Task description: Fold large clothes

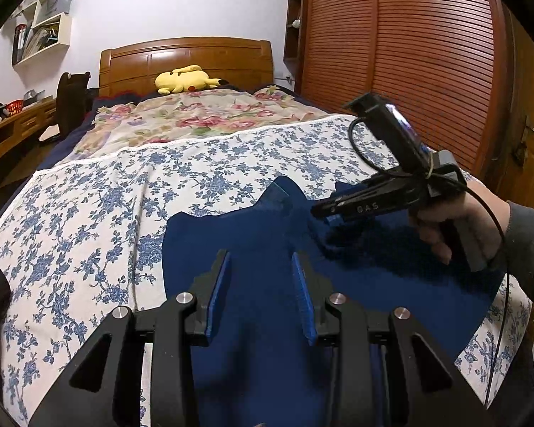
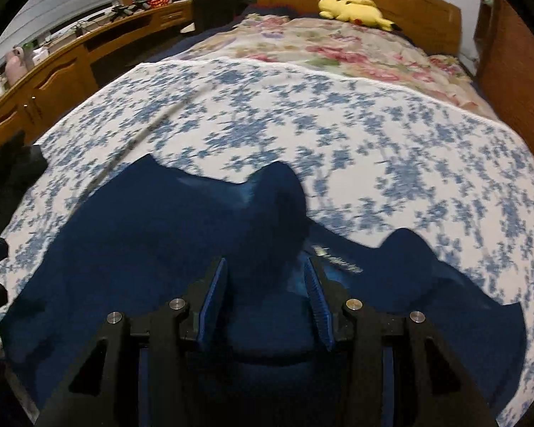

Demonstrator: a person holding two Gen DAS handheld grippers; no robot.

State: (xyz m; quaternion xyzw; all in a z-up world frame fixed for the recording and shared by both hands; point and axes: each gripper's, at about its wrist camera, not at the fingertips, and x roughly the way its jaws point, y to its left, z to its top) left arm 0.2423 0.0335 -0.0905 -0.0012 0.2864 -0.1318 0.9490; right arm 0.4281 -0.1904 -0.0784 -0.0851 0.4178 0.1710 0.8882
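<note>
Down on the bed (image 1: 89, 213), the navy garment (image 1: 260, 235) is lying spread over the blue-flowered sheet near its foot, partly bunched at the far edge. Leftmost, the left gripper (image 1: 261, 259) is hovering low above the cloth, tilted downward, its jaws standing apart with nothing pinched between the blue pads. Further right, a hand (image 1: 455, 224) in a grey sleeve is holding the right gripper (image 2: 265, 267) angled down toward the garment's far edge, jaws parted and gripping nothing.
</note>
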